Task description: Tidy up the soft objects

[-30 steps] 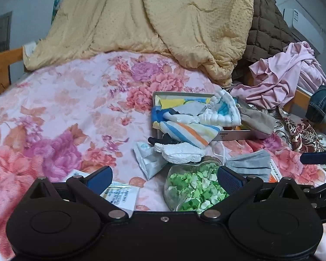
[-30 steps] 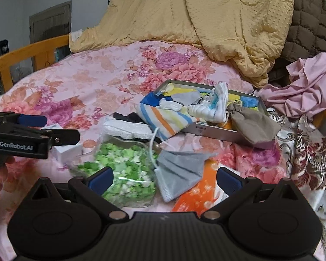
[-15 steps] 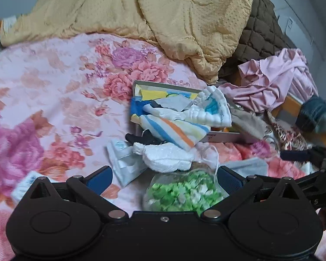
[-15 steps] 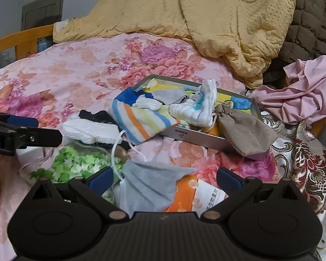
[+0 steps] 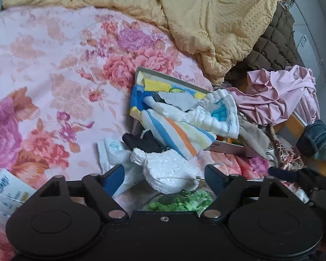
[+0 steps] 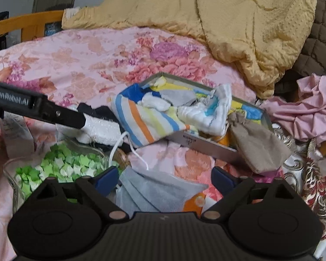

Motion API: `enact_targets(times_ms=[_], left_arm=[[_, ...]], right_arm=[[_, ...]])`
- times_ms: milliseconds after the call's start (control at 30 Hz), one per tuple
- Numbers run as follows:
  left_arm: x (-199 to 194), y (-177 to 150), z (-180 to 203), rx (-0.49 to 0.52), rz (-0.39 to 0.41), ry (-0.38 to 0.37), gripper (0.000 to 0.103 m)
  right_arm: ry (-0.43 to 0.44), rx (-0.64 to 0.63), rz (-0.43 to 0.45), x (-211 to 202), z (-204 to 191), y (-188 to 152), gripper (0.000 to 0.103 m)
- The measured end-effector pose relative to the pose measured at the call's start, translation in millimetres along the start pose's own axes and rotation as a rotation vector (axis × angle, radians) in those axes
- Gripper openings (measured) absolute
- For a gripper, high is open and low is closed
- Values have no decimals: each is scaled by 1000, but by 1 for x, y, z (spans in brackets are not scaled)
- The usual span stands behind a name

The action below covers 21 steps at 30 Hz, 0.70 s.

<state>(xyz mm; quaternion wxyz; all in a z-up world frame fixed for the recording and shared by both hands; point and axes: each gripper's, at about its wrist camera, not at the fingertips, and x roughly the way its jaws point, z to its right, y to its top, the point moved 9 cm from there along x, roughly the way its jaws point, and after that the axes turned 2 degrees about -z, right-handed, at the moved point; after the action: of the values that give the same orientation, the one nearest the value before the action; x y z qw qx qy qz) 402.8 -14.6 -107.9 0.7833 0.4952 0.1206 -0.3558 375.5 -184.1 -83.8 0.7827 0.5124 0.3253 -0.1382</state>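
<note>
A shallow grey box [image 5: 173,78] [image 6: 208,144] on the flowered bed holds several soft cloths: a striped one [image 5: 178,134] [image 6: 145,119], a white and blue one [image 5: 215,115] [image 6: 208,113] and a tan pouch [image 6: 256,143]. A white fluffy cloth [image 5: 167,174] [image 6: 102,128] lies in front of the box. My left gripper [image 5: 165,177] is open, its fingers on either side of this white cloth. My right gripper [image 6: 164,179] is open just above a grey face mask [image 6: 158,191].
A clear bag of green paper stars [image 5: 180,200] [image 6: 54,167] lies near both grippers. A yellow blanket [image 5: 184,10], a brown quilt [image 5: 273,43] and pink clothes [image 5: 278,95] pile up at the back and right. A wooden bed rail [image 6: 26,24] stands at the left.
Both grippers have moved forward toward the box. The left gripper now frames the white fluffy cloth; the right gripper has closed in on the grey mask.
</note>
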Motion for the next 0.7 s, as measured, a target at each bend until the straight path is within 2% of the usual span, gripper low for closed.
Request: enact_targets(times_ms=[200, 333, 433, 500, 567, 633, 700], left_arm=[[8, 0, 0, -49, -32, -43, 72], [15, -1, -5, -81, -56, -46, 51], [16, 0, -6, -99, -53, -54, 42], [17, 2, -6, -105, -49, -60, 35], [16, 3, -7, -108, -43, -62, 31], [16, 2, -7, -112, -43, -64, 17], [16, 1, -6, -112, -42, -64, 16]], right_arm=[[-11, -3, -35, 6, -1, -6, 84], [-26, -15, -73, 10, -1, -13, 78], [-37, -24, -79, 10, -1, -15, 72], [-36, -29, -78, 9, -2, -15, 67], [-39, -39, -79, 8, -4, -15, 56], [-41, -50, -81, 7, -5, -15, 51], [-40, -52, -78, 6, -6, -15, 41]])
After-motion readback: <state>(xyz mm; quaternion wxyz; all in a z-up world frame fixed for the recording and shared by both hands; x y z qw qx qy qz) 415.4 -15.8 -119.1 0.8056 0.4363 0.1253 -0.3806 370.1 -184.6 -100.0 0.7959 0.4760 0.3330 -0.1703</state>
